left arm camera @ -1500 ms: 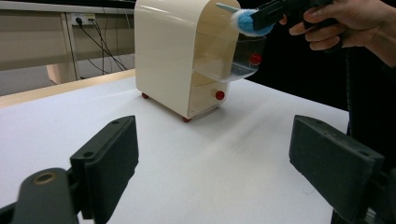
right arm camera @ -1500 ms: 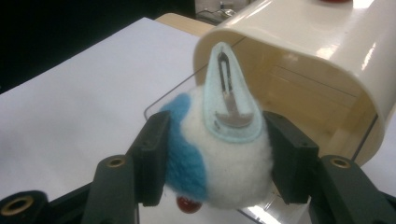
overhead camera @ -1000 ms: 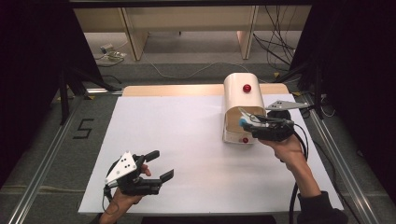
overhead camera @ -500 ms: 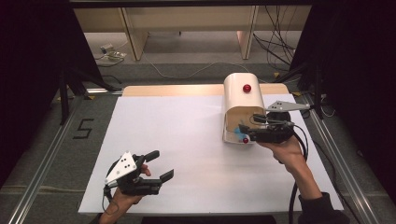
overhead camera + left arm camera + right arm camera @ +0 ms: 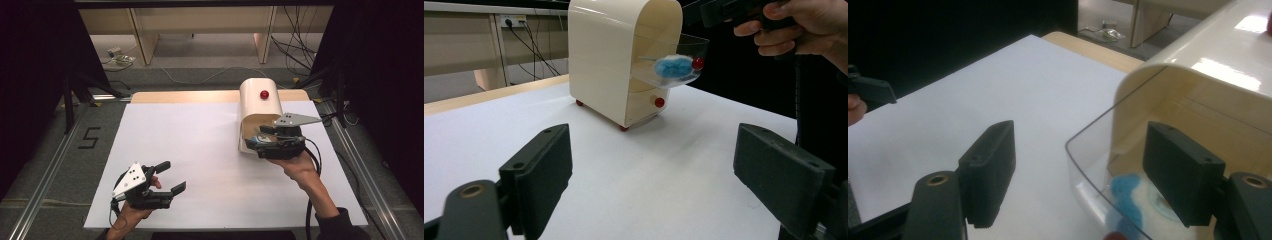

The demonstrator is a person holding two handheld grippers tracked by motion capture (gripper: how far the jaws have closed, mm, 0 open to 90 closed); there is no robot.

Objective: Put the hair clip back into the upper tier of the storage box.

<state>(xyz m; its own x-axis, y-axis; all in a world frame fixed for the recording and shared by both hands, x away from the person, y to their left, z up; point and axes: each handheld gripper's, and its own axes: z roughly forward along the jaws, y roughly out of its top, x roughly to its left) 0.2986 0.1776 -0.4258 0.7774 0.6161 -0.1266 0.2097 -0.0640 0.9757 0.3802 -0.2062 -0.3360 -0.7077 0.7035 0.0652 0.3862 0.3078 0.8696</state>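
A person sits at a white table [image 5: 200,150] with a two-jaw gripper in each hand. Toward the far right of the table stands a small cream cabinet [image 5: 257,107] with a rounded top and a red knob on top. It has 2 drawers. The upper one is a clear plastic drawer [image 5: 674,62], pulled out toward the person, with a red knob at its front. Inside it lies a fluffy blue object [image 5: 674,66], resting just behind that knob. The lower drawer is pushed in, and its own red knob [image 5: 659,102] faces outward.

The right gripper [image 5: 272,141] hovers directly over the open drawer, its jaws spread wide and holding nothing. In the right gripper view, the blue object [image 5: 1128,200] sits below and between the 2 jaws, slightly toward the right-hand one, with the curved drawer rim running between them. A grasp would probably mean going straight down into the drawer.

The left gripper [image 5: 167,177] rests near the front left of the table, well apart from the cabinet, jaws also wide and empty. The right hand is clearly the nearer one to the drawer and its contents.
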